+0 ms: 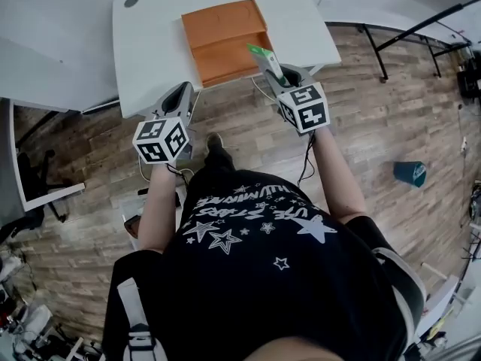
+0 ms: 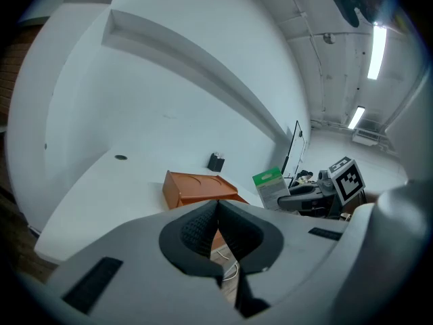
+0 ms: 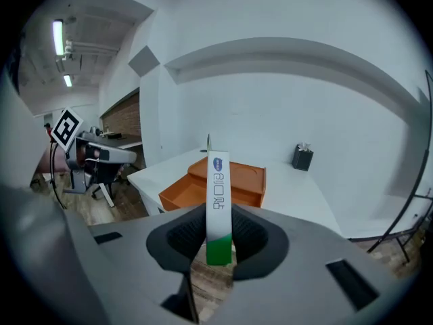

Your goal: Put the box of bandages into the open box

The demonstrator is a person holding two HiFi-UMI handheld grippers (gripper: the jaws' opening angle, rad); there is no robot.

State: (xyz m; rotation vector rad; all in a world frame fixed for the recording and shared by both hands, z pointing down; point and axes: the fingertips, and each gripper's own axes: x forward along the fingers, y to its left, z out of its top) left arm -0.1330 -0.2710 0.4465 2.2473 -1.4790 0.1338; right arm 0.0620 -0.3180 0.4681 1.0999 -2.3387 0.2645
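Observation:
The orange open box (image 1: 224,38) lies on the white table (image 1: 150,43) near its front edge, its tray towards me. My right gripper (image 1: 272,71) is shut on the bandage box (image 1: 264,56), a slim white and green carton that hangs just over the tray's right front corner. In the right gripper view the bandage box (image 3: 218,181) stands upright between the pads, with the open box (image 3: 245,179) beyond it. My left gripper (image 1: 180,93) is at the table's front edge, left of the open box, its jaws shut on nothing. From the left gripper view I see the open box (image 2: 196,188) and the bandage box (image 2: 270,185).
A small black holder (image 3: 302,158) stands on the table behind the open box. There is a round cable hole (image 1: 131,1) at the table's far left. A teal object (image 1: 410,173) lies on the wooden floor to the right. Black table legs (image 1: 376,47) stand right of the table.

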